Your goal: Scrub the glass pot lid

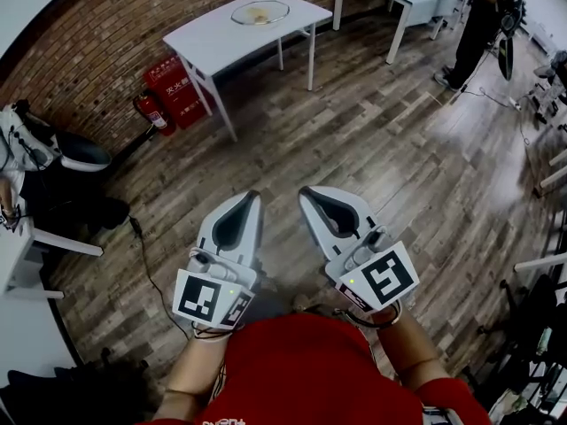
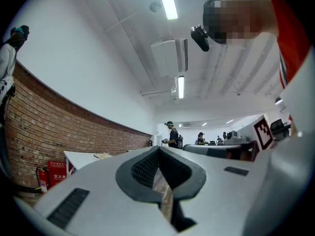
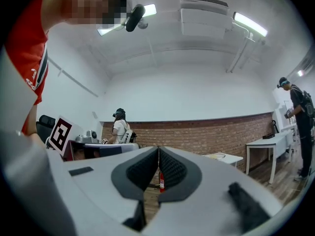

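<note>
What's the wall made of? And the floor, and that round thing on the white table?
The reddish wall looks like bare brick: rows of small blocks with pale joints. The grey-brown floor looks like matte wood planks or laminate, with streaky grain. The round see-through lid on the white table seems glass, though it's small here.

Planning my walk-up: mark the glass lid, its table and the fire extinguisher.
glass lid (image 1: 260,12), head view, its middle.
table (image 1: 213,38), head view, bare tabletop.
fire extinguisher (image 1: 154,113), head view, red body.
</note>
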A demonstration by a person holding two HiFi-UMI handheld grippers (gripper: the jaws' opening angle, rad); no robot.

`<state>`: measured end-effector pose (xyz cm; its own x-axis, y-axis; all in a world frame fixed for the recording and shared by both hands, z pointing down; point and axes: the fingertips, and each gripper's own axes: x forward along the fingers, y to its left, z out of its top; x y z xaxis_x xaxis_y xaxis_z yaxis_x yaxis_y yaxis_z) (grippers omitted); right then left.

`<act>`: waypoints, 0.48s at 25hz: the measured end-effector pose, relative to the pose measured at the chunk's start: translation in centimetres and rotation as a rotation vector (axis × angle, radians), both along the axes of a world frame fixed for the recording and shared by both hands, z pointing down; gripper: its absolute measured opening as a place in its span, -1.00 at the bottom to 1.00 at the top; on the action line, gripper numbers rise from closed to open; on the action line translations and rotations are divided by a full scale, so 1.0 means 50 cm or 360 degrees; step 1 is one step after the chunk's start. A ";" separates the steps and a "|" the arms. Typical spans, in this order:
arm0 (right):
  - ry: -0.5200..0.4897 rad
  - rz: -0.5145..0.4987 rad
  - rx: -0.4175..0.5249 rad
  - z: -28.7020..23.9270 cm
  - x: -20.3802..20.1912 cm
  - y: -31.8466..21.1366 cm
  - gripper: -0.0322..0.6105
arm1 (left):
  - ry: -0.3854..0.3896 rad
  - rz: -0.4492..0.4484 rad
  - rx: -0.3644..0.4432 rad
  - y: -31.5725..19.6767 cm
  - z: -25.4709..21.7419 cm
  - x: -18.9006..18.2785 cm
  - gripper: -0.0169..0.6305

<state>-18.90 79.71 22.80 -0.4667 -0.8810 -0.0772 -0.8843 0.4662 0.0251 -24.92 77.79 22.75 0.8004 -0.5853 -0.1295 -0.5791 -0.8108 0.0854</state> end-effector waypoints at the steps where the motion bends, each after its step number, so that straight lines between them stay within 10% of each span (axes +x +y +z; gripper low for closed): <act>1: 0.0002 -0.0004 0.0000 0.001 0.001 -0.004 -0.81 | 0.0000 -0.0007 0.0001 -0.005 0.000 0.001 -0.89; 12: 0.0058 0.0019 -0.0011 0.011 0.035 -0.119 -0.81 | 0.0029 -0.0023 0.0002 -0.125 0.009 0.027 -0.89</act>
